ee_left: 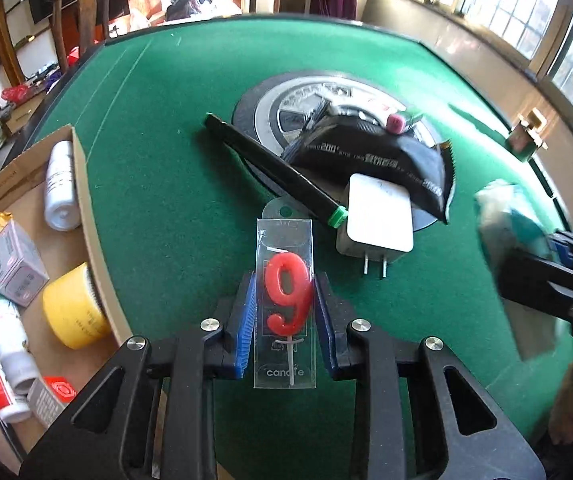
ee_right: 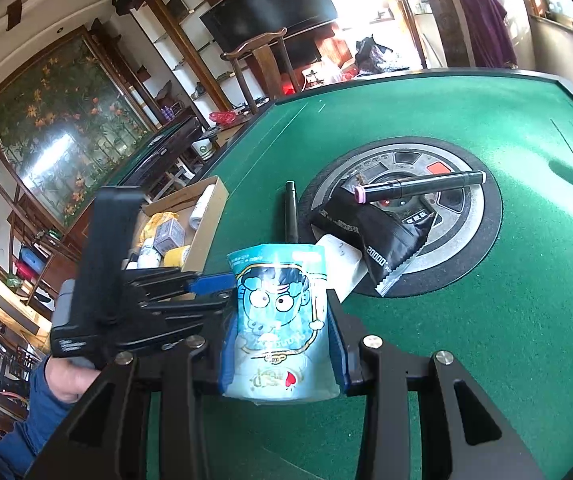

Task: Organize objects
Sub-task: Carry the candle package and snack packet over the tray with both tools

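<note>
A clear pack holding a red "9" candle (ee_left: 286,304) sits between the blue pads of my left gripper (ee_left: 285,312), which press on its two long edges just above the green felt table (ee_left: 166,140). My right gripper (ee_right: 280,320) is shut on a light-blue cartoon snack pouch (ee_right: 282,312), held upright above the table. In the left wrist view that pouch (ee_left: 514,216) and the right gripper (ee_left: 546,276) appear blurred at the right. In the right wrist view the left gripper (ee_right: 206,284) is at the left, and the pouch hides its candle pack.
A white charger (ee_left: 378,220), a black pen with a green cap (ee_left: 274,168), a black sachet (ee_left: 374,152) and a pink-tipped marker (ee_left: 402,120) lie on or by the round centre panel (ee_left: 258,100). A cardboard box (ee_left: 86,216) at the left holds bottles, cartons and a yellow jar (ee_left: 74,312).
</note>
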The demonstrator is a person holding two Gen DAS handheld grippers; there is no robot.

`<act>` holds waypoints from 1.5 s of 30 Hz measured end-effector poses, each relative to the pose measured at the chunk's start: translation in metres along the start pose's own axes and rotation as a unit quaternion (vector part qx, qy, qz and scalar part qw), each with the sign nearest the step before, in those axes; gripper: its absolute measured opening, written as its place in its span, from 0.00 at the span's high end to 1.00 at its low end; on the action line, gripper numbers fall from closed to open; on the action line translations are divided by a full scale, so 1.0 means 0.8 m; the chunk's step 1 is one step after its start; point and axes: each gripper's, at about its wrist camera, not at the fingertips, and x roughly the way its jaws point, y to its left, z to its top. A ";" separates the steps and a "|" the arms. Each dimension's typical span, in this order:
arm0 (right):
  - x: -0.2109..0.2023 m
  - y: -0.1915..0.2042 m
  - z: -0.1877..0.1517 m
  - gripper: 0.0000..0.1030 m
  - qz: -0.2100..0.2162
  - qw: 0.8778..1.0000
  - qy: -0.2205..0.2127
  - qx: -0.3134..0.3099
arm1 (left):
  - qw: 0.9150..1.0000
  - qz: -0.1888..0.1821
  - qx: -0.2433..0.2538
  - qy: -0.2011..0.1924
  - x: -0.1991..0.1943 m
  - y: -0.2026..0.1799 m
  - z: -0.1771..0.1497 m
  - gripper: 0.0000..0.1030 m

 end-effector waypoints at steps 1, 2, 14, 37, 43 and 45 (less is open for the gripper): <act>0.002 -0.002 0.000 0.64 -0.002 1.000 0.000 0.001 | 1.000 -0.004 -0.001 -0.012 -0.007 0.002 -0.002 0.74; 0.002 -0.002 0.000 0.63 -0.003 1.000 0.000 0.002 | 1.000 -0.008 -0.002 -0.025 -0.015 0.005 -0.005 0.74; 0.019 0.006 -0.006 0.64 -0.025 1.000 -0.004 0.007 | 0.990 0.026 -0.026 -0.134 -0.086 0.043 -0.026 0.74; 0.106 0.171 -0.023 0.64 0.060 0.997 0.024 -0.031 | 0.964 0.125 -0.129 -0.195 -0.133 0.169 -0.081 0.73; 0.121 0.203 -0.041 0.64 0.080 0.994 0.047 -0.062 | 0.960 0.142 -0.153 -0.186 -0.134 0.193 -0.086 0.73; 0.127 0.211 -0.045 0.64 0.085 0.992 0.055 -0.070 | 0.959 0.150 -0.160 -0.179 -0.132 0.201 -0.088 0.73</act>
